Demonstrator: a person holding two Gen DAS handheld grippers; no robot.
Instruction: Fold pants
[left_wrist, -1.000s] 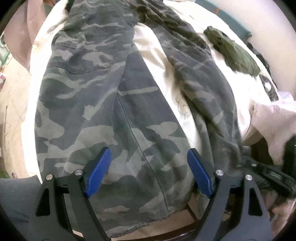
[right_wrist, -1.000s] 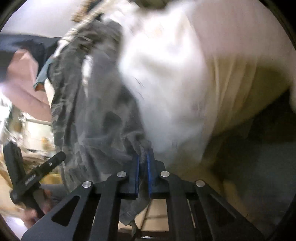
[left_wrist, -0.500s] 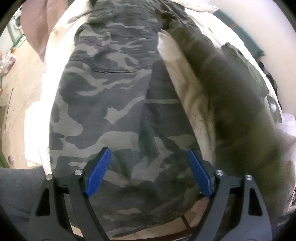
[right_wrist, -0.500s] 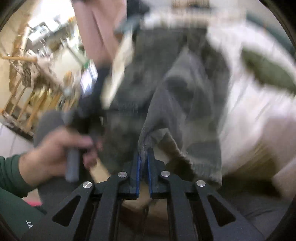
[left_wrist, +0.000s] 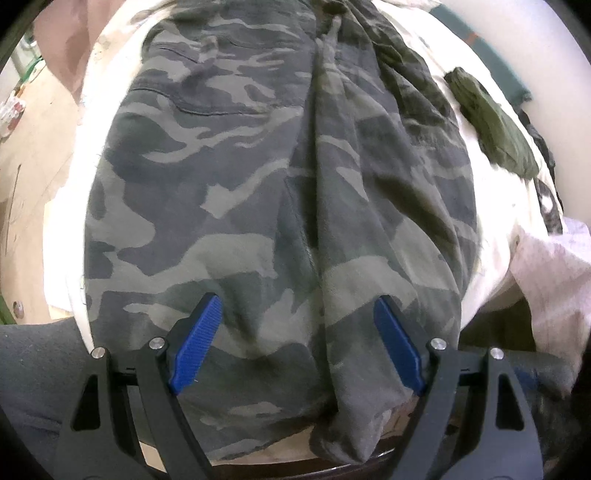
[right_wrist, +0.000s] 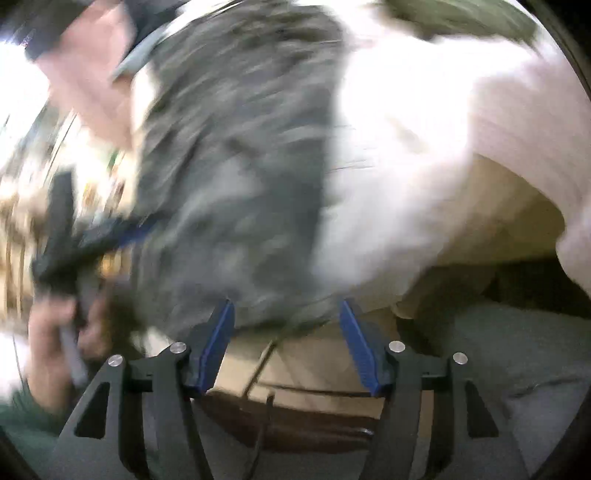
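Note:
Camouflage pants (left_wrist: 258, 192) lie lengthwise on a white-covered surface (left_wrist: 491, 206), one leg folded over beside the other so both run side by side. Their hems hang over the near edge. My left gripper (left_wrist: 299, 332) hovers open just above the lower legs, nothing between its blue pads. In the blurred right wrist view the pants (right_wrist: 236, 177) fill the left half. My right gripper (right_wrist: 286, 325) is opening, its jaws apart over the hem edge, and no cloth sits between the pads. The left gripper (right_wrist: 110, 236) shows there at the left, held by a hand (right_wrist: 55, 332).
An olive green garment (left_wrist: 495, 122) lies on the white cover to the right. A pale pink cloth (left_wrist: 554, 280) drapes at the right edge. Pinkish fabric (left_wrist: 70, 48) hangs at the upper left. Wooden floor (left_wrist: 26, 177) shows on the left. Dark wooden frame (right_wrist: 295, 421) lies below.
The right gripper, shut on a pant leg hem before, carried that leg across onto the other leg and let go. Its jaws now stand apart. The left gripper stayed open over the pants.

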